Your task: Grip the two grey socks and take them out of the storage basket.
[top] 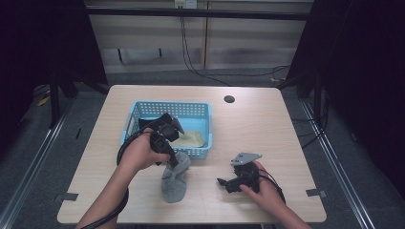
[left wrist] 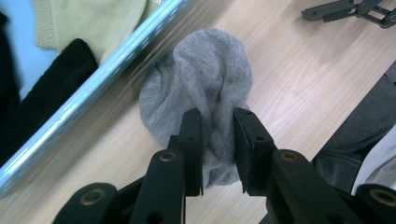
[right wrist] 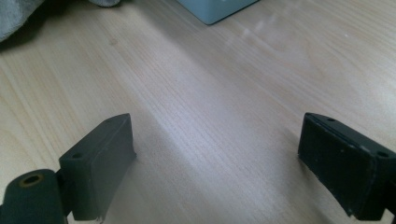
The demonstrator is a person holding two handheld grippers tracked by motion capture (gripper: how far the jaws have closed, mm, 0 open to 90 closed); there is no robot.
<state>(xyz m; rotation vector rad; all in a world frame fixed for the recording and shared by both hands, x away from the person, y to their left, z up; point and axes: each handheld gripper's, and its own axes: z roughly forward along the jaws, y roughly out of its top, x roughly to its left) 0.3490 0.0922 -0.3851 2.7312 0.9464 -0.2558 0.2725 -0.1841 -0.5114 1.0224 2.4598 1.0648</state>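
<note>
Left hand-held gripper: jaws narrow, bracketing a bunched fold of the grey sock; whether the pads press it cannot be told. Sock lies on the counter, touching the near wall of the blue basket. Basket contents: pale yellow cloth, black cloth. Right hand-held gripper: jaws wide, empty, resting near right on bare counter.
</note>
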